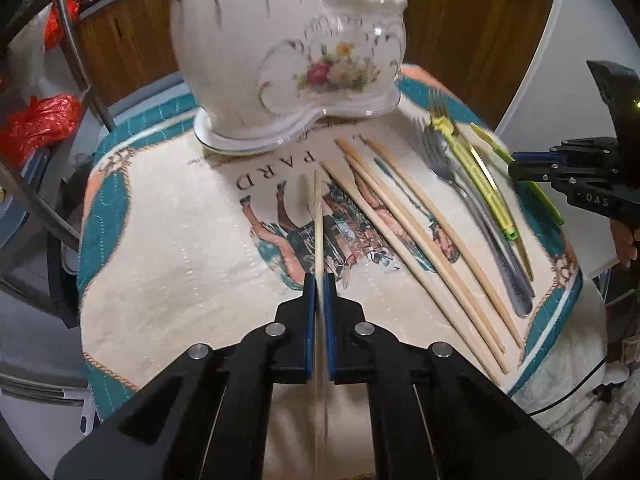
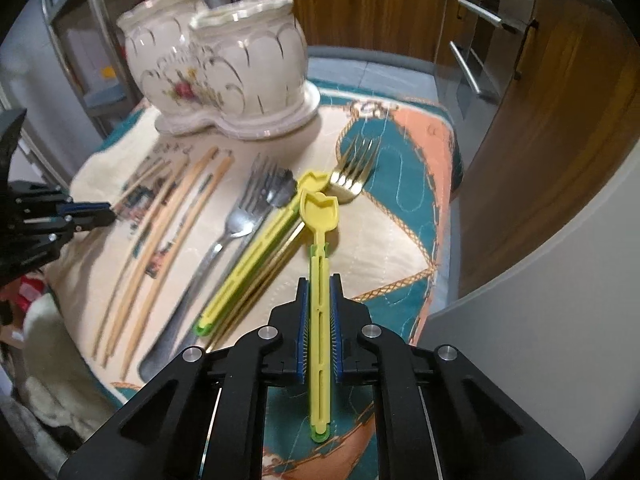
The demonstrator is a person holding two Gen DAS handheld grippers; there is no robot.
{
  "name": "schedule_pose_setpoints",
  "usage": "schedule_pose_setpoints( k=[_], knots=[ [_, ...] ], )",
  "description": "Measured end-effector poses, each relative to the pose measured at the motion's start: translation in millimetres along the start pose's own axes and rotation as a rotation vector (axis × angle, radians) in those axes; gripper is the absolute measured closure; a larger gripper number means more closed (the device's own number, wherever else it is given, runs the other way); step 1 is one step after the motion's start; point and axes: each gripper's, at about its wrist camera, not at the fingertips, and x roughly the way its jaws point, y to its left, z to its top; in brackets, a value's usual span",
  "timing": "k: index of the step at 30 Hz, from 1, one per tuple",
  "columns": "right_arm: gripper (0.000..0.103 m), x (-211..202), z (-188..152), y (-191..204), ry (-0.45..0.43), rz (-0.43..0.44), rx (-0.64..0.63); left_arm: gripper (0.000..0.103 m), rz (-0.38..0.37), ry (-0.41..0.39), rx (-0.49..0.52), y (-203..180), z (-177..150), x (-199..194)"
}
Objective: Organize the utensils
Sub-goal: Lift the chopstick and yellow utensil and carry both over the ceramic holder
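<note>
My left gripper (image 1: 319, 280) is shut on a wooden chopstick (image 1: 318, 216) and holds it pointing toward the white floral ceramic holder (image 1: 288, 60). Three more chopsticks (image 1: 404, 240) lie on the cloth to its right. My right gripper (image 2: 319, 284) is shut on a yellow plastic spork (image 2: 319, 224), lifted over the cloth. A second yellow spork (image 2: 248, 260), silver forks (image 2: 240, 216) and a gold fork (image 2: 354, 172) lie beside it. The two-pot holder (image 2: 224, 68) stands at the back. The right gripper also shows in the left wrist view (image 1: 516, 166), the left one in the right wrist view (image 2: 114, 212).
A printed quilted cloth (image 1: 168, 240) covers the small table. Red plastic bags (image 1: 36, 124) and a metal frame (image 1: 80, 60) stand to the left. Wooden cabinets (image 2: 400, 4) and an oven with handles (image 2: 476, 36) are behind and to the right. A white curved wall (image 2: 540, 280) is on the right.
</note>
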Motion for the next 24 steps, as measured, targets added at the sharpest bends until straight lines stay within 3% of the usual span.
schedule_pose_setpoints(
  k=[5, 11, 15, 24],
  knots=[
    [0.092, -26.5, -0.3, 1.2, -0.114, 0.049, 0.018, 0.099, 0.007, -0.139, 0.016, 5.3, -2.6, -32.9],
    [0.092, -58.8, 18.4, 16.1, -0.277, 0.107, -0.004, 0.099, 0.019, -0.377, 0.022, 5.3, 14.7, -82.6],
    [0.092, -76.7, 48.1, 25.5, -0.398, 0.142, -0.014, 0.099, 0.008, -0.528, -0.016, 15.0, 47.4, -110.6],
    [0.092, -93.9, 121.7, 27.8, -0.651, 0.234, 0.053, 0.099, -0.062, -0.761, -0.113, 43.9, 130.1, -132.4]
  ],
)
